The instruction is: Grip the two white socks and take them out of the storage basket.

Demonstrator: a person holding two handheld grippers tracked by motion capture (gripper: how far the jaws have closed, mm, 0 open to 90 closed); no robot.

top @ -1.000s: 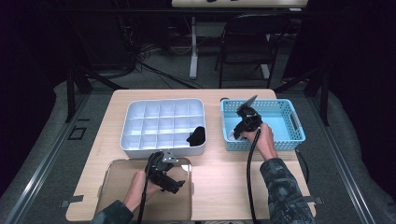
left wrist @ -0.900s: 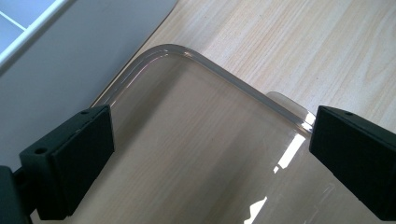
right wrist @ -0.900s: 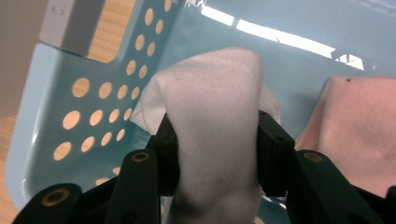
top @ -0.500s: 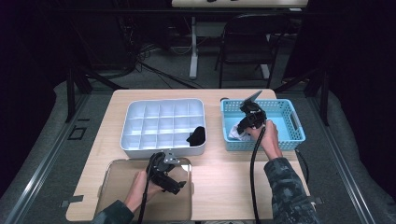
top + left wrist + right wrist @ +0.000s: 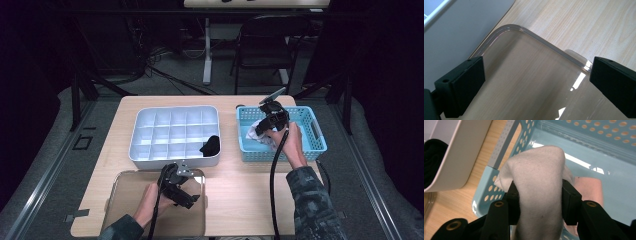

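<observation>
High view: we see the light wooden table [image 5: 240, 185] with bare room between the white compartmented plastic tray [image 5: 172, 134], the perforated light-blue plastic basket [image 5: 315, 137] and the clear plastic lid [image 5: 127, 200] at the near edge. A black cloth item [image 5: 210, 145] lies in a tray compartment nearest the basket.

Right gripper view: the white fabric sock [image 5: 537, 185] sits between our right gripper [image 5: 540, 195] pads — jaws narrowed and clamped on it, just after closing — above the basket's corner.

Left gripper [image 5: 534, 75] hovers over the lid, jaws wide, holding nothing.
</observation>
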